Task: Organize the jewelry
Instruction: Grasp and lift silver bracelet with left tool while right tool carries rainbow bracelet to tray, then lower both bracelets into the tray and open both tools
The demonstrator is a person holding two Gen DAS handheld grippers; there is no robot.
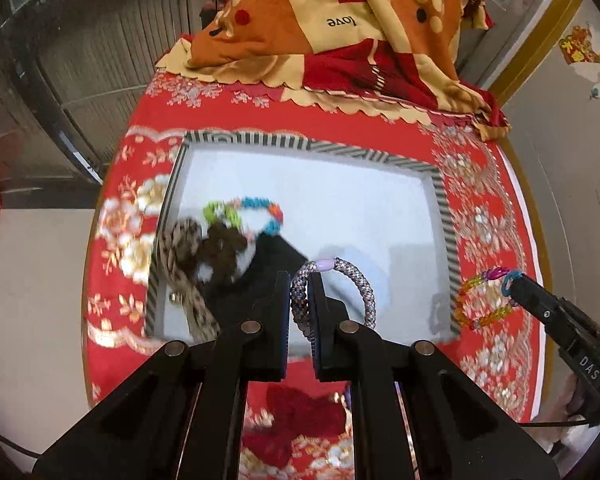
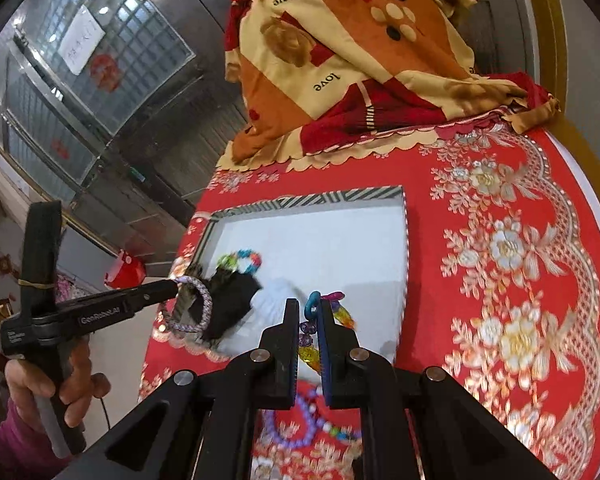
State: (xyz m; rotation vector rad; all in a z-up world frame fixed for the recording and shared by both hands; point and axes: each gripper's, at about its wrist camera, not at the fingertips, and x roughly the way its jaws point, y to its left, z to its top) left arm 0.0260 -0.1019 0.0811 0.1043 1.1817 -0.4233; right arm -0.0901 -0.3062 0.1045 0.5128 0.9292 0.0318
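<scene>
A white tray with a striped rim (image 1: 442, 204) (image 2: 324, 197) lies on the red floral cloth. My left gripper (image 1: 298, 280) is shut on a grey braided bracelet (image 1: 358, 276) with a lilac bead, held above the tray's near part; it also shows in the right wrist view (image 2: 203, 300). My right gripper (image 2: 308, 308) is shut on a colourful plastic-link bracelet (image 2: 342, 314), held over the tray's right edge (image 1: 482, 300). In the tray lie a bright beaded bracelet (image 1: 255, 210) (image 2: 241, 261), brown scrunchies (image 1: 219, 252) and a black item (image 1: 271, 258).
A folded orange and red blanket (image 1: 340, 32) (image 2: 360, 64) sits at the far end of the table. A purple bead bracelet (image 2: 295, 426) and a dark red scrunchie (image 1: 295, 416) lie on the cloth near me. The table edge curves at right.
</scene>
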